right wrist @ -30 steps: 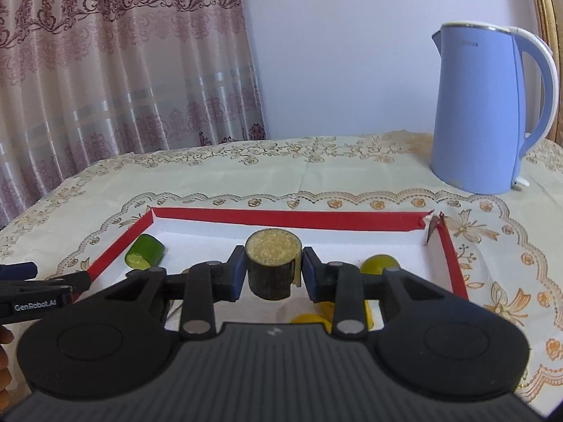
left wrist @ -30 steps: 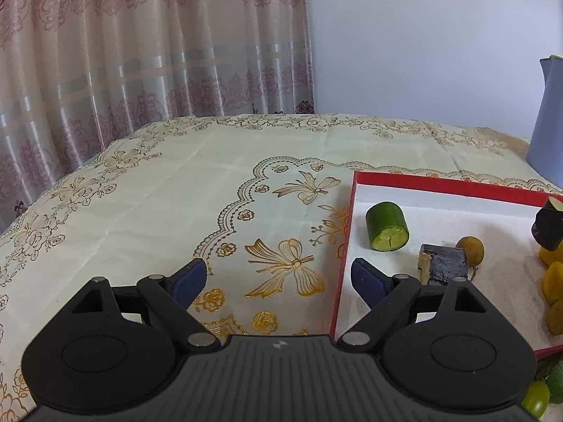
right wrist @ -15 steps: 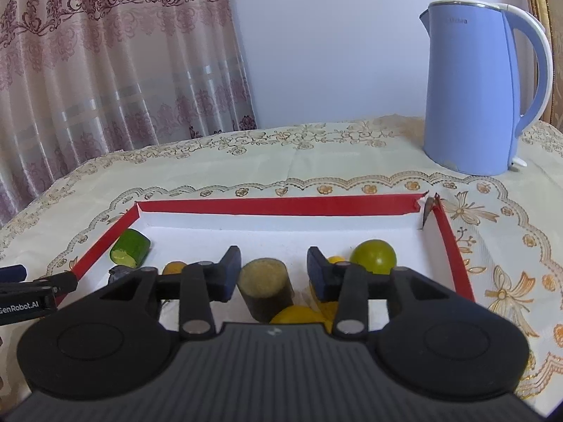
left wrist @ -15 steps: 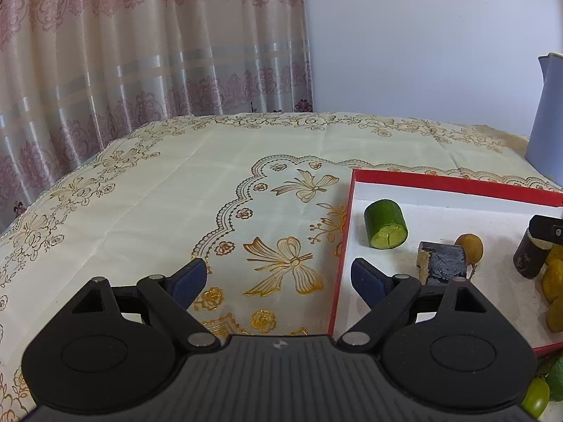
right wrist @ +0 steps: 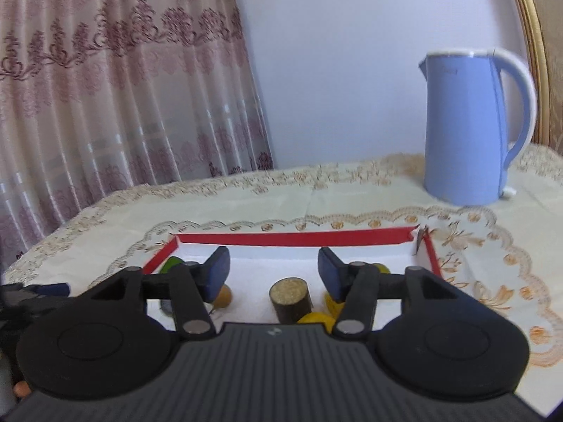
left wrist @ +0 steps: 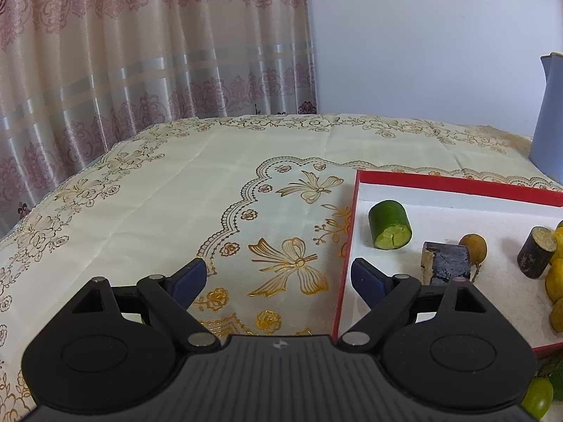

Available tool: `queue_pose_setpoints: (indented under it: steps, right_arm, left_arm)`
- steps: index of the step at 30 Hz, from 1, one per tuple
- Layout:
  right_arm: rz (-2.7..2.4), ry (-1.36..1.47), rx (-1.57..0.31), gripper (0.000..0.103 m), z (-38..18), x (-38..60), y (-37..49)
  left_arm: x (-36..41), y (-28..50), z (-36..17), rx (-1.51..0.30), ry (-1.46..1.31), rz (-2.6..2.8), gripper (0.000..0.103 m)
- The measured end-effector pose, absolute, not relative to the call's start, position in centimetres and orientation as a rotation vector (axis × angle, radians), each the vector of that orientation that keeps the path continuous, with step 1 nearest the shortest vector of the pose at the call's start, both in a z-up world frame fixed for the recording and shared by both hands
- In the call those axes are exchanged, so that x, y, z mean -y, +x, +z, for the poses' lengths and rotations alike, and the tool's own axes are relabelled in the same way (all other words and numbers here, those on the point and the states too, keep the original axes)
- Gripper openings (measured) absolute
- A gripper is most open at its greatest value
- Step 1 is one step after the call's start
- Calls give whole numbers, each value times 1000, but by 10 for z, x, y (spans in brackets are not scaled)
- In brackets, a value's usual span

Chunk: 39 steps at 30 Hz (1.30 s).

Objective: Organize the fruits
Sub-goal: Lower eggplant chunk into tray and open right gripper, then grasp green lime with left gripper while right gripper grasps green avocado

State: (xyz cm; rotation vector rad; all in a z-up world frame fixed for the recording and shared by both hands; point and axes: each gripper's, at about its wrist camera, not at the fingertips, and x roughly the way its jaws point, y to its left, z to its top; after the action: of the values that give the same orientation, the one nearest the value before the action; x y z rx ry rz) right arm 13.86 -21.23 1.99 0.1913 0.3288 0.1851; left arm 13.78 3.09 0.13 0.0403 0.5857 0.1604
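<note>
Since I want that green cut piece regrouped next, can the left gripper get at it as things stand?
Probably yes. The left gripper stands open and empty, and the green cut piece lies alone near the red tray's left wall, nothing over it; only that low wall lies between.

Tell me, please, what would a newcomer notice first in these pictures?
First the red-rimmed tray in the middle of the cloth-covered table, with cut pieces and small round fruits inside. A dark cylinder piece stands in it below the right hand-held gripper, whose jaws are opening. The blue kettle stands behind, on the right.
</note>
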Motion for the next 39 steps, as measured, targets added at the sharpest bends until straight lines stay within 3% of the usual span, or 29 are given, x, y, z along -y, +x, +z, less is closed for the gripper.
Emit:
queue_pose_setpoints:
  steps: [3,9,15,18,25,39]
  right_arm:
    - [182,178,-301,66,22,216,112]
    - [114,155,-280,103,15,220,71]
    - [84,82,-366,103,1,211,51]
    - [65,35,-401,103,-7,206,45]
    - [14,-177,-354,103,-20,186,24]
    - [-79,-9,-327,103,-29,227,24]
  left_arm:
    - [-30,137,2,-579,45,165,90]
    - [-27,135,2,-564,61,178,90]
    - [-24,125,5,-562,70,164,90]
    - [-26,105,9,-556,37,74,100]
    - [-26,42,14,-493,-14,-154,101]
    - [53,20,-2,-443,231,-376,101]
